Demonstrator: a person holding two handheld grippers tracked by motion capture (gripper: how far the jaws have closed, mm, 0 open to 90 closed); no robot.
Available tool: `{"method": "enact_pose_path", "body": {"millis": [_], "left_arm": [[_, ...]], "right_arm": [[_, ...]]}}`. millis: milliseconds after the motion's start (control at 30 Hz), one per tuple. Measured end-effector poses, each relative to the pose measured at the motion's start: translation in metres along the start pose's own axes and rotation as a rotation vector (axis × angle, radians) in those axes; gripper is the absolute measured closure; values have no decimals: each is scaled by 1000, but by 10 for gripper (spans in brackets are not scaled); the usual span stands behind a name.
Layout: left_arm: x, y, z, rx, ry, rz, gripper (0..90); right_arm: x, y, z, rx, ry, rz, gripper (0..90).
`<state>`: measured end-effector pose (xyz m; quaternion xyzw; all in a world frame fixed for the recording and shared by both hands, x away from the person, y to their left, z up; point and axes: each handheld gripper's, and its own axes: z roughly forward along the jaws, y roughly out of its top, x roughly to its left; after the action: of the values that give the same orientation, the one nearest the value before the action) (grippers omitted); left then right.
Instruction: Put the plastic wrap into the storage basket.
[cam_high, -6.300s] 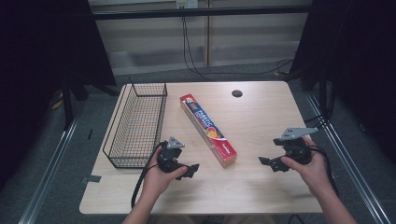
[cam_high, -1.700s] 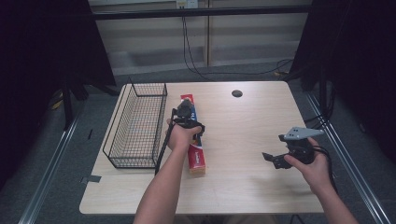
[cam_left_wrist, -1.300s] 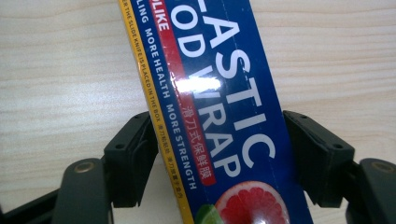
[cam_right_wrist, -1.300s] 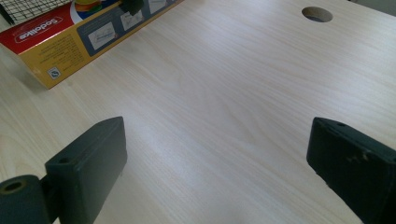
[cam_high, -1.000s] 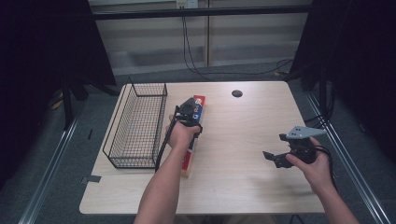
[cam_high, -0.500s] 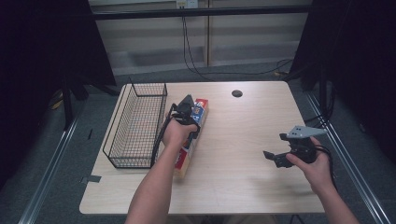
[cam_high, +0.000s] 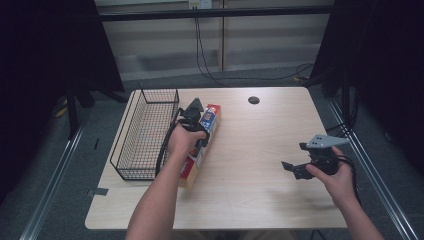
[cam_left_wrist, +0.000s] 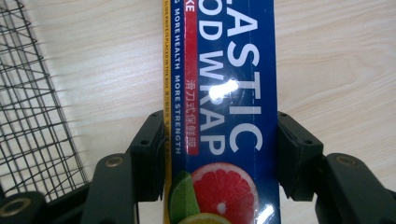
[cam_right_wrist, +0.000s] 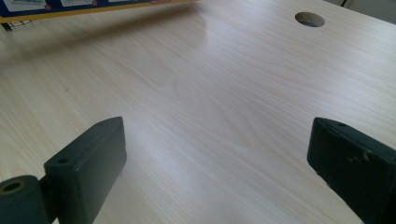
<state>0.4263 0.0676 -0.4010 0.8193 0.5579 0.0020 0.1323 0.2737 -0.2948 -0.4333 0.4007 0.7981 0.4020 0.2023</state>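
From the high view, your left gripper (cam_high: 196, 116) sits over the far part of the plastic wrap box (cam_high: 199, 150), which lies lengthwise on the wooden table (cam_high: 260, 135) just right of the wire basket (cam_high: 145, 132). The box's near end reaches toward you beside your left forearm. Your right gripper (cam_high: 299, 167) hovers well apart at the right side of the table, near its right edge, and a round hole (cam_high: 254, 100) sits at the far middle of the tabletop.

In the left gripper view, your two black jaws are clamped on the long sides of the blue plastic wrap box (cam_left_wrist: 219, 112), one pressed to each edge. The wire basket (cam_left_wrist: 32, 116) stands just beside it on the left.

In the right gripper view, your jaws stand wide apart over bare table (cam_right_wrist: 205, 107), holding nothing. The box's edge (cam_right_wrist: 70, 9) shows at far left, the hole (cam_right_wrist: 310, 19) at far right.
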Motion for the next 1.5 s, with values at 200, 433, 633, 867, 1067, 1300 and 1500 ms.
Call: {"method": "enact_pose_path", "body": {"millis": [200, 433, 633, 867, 1067, 1300, 1500], "left_arm": [[2, -2, -8, 6, -6, -4, 441], [3, -1, -17, 8, 2, -2, 442], [6, -1, -27, 7, -1, 3, 442], [9, -1, -36, 0, -1, -5, 442], [11, -2, -40, -1, 7, -14, 442], [15, -2, -49, -13, 8, -23, 442], [18, -3, -55, -20, 11, -34, 442]], "right_arm": [[0, 0, 0, -3, 0, -5, 43], [1, 1, 0, -1, -4, -7, 42], [1, 1, 0, -1, -3, -9, 42], [1, 0, 0, 2, 5, -6, 40], [1, 0, 0, -1, 13, -4, 38], [1, 0, 1, -7, 19, 0, 36], [2, 1, 1, -7, 22, -2, 35]]}}
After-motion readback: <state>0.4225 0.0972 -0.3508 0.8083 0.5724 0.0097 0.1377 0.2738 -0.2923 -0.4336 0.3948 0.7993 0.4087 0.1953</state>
